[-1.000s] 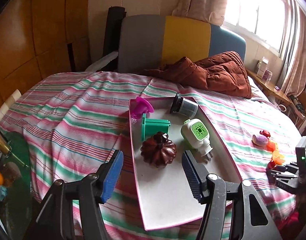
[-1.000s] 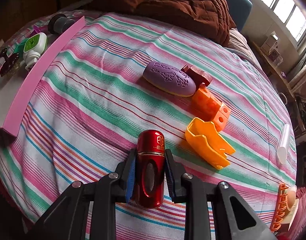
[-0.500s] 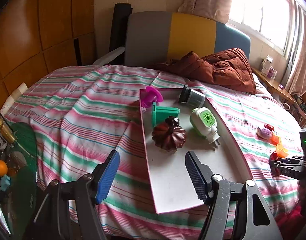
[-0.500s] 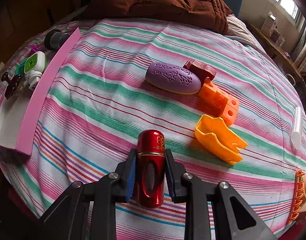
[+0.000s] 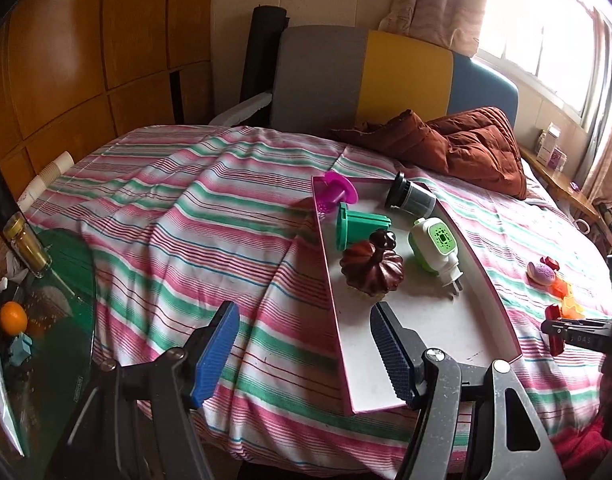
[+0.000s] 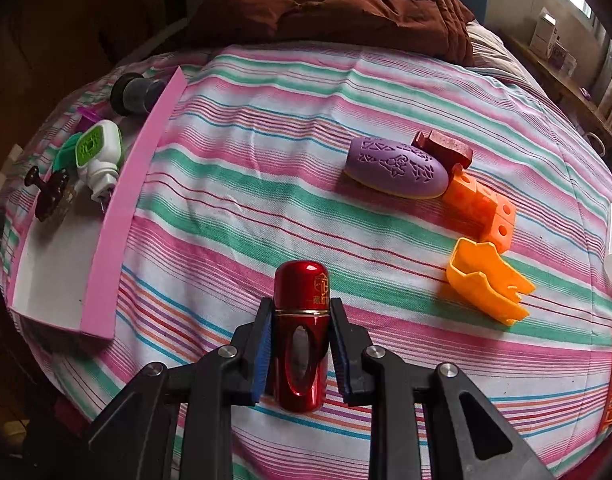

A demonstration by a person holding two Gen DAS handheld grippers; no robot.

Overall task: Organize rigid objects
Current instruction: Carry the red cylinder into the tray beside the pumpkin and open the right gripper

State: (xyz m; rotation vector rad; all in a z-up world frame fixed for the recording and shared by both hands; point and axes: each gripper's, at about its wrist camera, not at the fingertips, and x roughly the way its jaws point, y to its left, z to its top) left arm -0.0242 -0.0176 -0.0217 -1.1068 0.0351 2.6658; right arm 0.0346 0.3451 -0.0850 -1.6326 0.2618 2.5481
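At the bottom centre of the right wrist view, the right tool (image 6: 300,354) is clamped on a glossy red metal capsule-shaped canister (image 6: 302,332), its blue ribbed pads pressing the lower body from both sides so the rounded cap sticks out forward; the grip looks meant for carrying it clear of the striped pink, green and white bedspread (image 6: 266,184) toward the tray. To the right of it lie the pieces not yet sorted: an orange plastic scoop-like shell (image 6: 483,282), then an orange perforated block (image 6: 483,208), a purple oval case with a cut-out pattern (image 6: 395,168) and a dark red block (image 6: 441,146) touching behind it, a loose cluster toward the upper right. Along the left edge runs the shallow white tray with pink walls (image 6: 118,208), likely the collecting place. In the left wrist view the left tool (image 5: 304,354) hangs at the bottom centre with its fingers spread wide and nothing between them, apparently waiting at the tray's near end. On the tray, from near to far, sit a dark brown ribbed pumpkin-shaped lid (image 5: 371,270), a white and green plug-in device (image 5: 433,246), a teal plastic flanged piece (image 5: 355,224), a grey cylindrical cup with a black rim (image 5: 411,198) and a magenta plastic funnel-like piece (image 5: 335,194), crowded at the far end, which leaves the near half free for the canister. Beyond lies a rust-brown quilted jacket (image 5: 457,148).
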